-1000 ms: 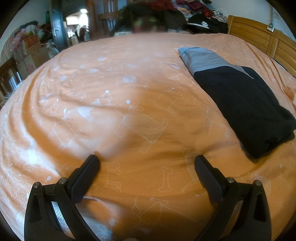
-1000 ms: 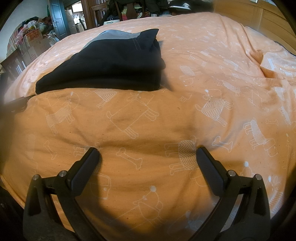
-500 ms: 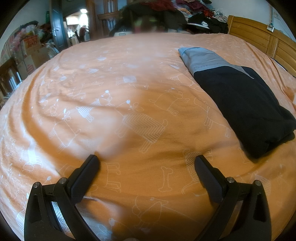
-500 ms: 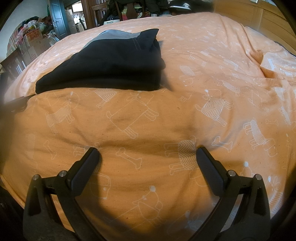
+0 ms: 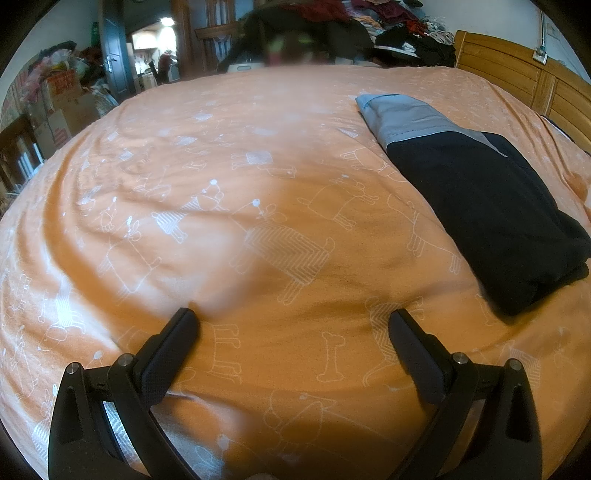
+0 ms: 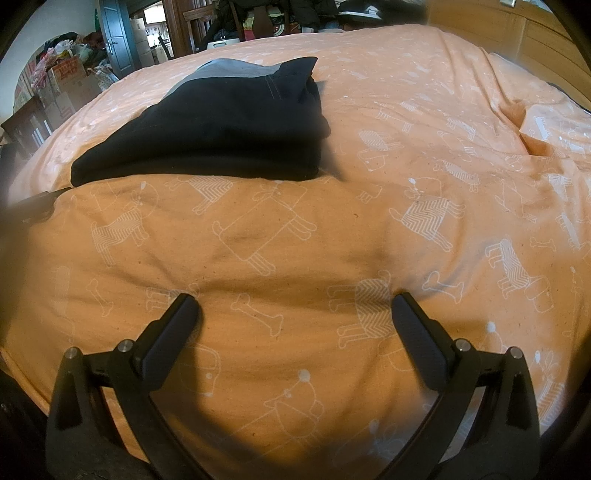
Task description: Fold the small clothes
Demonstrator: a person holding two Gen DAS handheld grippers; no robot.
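Left wrist view shows the left gripper with its tongs spread wide apart and holding nothing, resting low over an orange bedspread printed with white dogs and bones; the right gripper is likewise wide apart and empty near the bed's front edge. A dark folded garment with a grey-blue band lies flat on the bed toward the headboard side, well apart from both grippers – in the right wrist view it sits ahead and to the left. It looks already folded, so the fold seems largely done; any tidying would call for a light pinch at one corner, keeping the layers stacked – not dragging them. A wooden headboard, piled clothes beyond the far edge and cardboard boxes surround the bed; nothing blocks the garment
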